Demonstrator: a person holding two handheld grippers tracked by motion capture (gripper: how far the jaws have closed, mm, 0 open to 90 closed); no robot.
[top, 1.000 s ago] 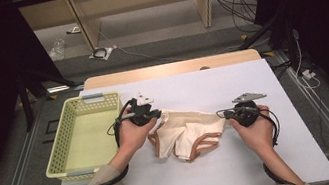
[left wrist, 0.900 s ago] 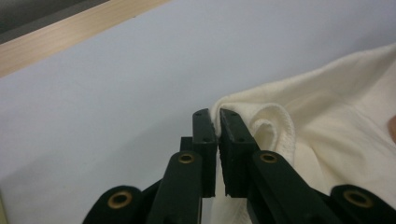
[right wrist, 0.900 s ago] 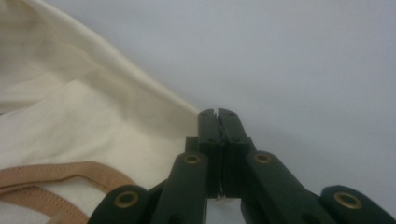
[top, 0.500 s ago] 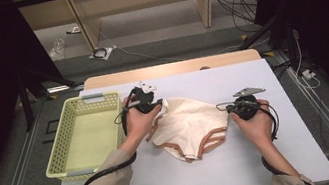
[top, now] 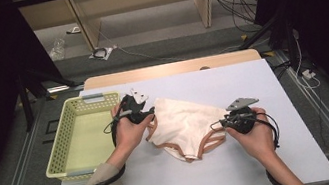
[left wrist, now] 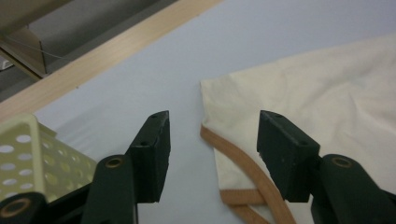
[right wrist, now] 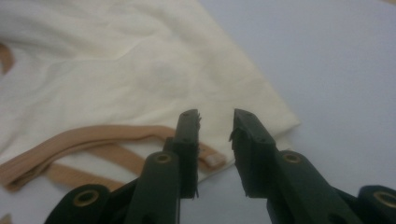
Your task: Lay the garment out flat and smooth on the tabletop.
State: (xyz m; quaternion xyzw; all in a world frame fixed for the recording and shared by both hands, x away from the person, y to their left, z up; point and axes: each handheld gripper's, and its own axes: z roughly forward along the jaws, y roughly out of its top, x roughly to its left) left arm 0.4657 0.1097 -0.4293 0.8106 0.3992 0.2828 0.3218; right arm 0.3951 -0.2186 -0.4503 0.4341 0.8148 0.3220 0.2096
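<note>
Opening both jaws just now, you released the cream garment (top: 185, 124): left gripper (top: 141, 112) wide, right gripper (top: 223, 124) narrow (nothing pinched).

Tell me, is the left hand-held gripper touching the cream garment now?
Cannot tell. In the left gripper view the left hand-held gripper has its jaws open over the cream garment, but that view does not show a gap or contact plainly.

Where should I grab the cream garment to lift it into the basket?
Take the cream garment at its two side corners, where the tan band gives a firm edge; each gripper comes in from its own side, since it lies flat and spread.
</note>
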